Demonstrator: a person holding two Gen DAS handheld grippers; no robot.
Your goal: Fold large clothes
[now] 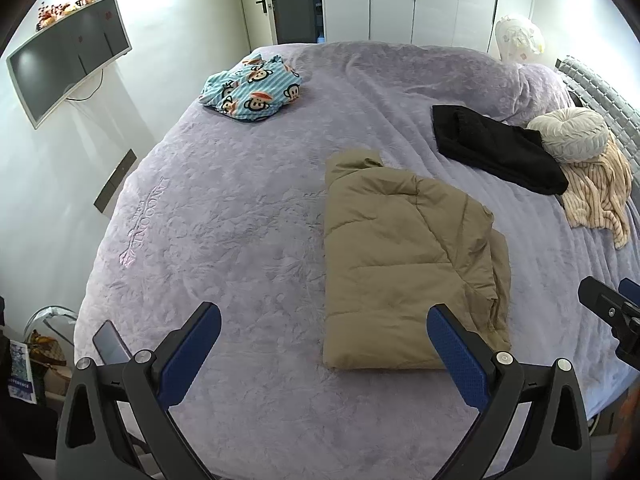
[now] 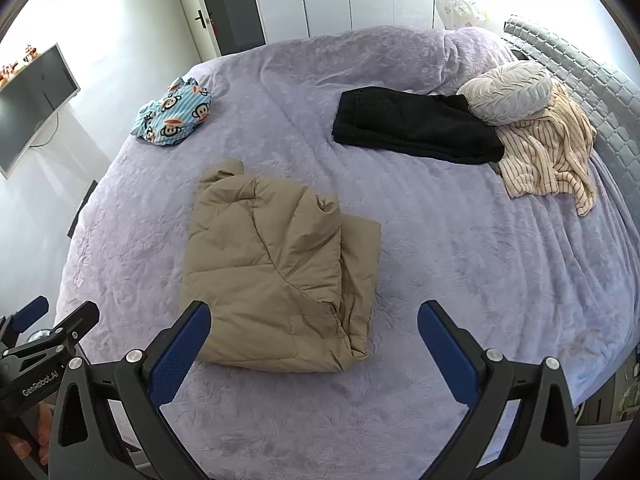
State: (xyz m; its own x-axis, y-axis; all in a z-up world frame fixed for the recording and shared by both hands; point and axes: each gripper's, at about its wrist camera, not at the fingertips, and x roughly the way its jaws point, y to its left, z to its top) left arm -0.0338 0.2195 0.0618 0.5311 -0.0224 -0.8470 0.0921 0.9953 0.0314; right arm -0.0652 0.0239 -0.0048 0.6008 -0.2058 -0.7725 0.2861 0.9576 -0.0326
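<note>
A tan puffer jacket [image 1: 404,264] lies folded into a thick rectangle on the bed [image 1: 240,240], which is covered by a lilac plush blanket. In the left wrist view it sits right of centre; in the right wrist view it sits left of centre, low in the frame. The left gripper [image 1: 324,344] hovers over the bed's near edge with its jaws spread wide and nothing between them. The right gripper [image 2: 314,340] is likewise wide open and empty, above the jacket's near end. Toward the upper right of both frames lie a folded black garment [image 1: 496,148], a round grey cushion [image 1: 572,132] and a striped cream garment [image 1: 596,192]. A blue monkey-print garment [image 1: 252,88] sits at the upper left, near a wall-mounted screen [image 1: 64,60].
</note>
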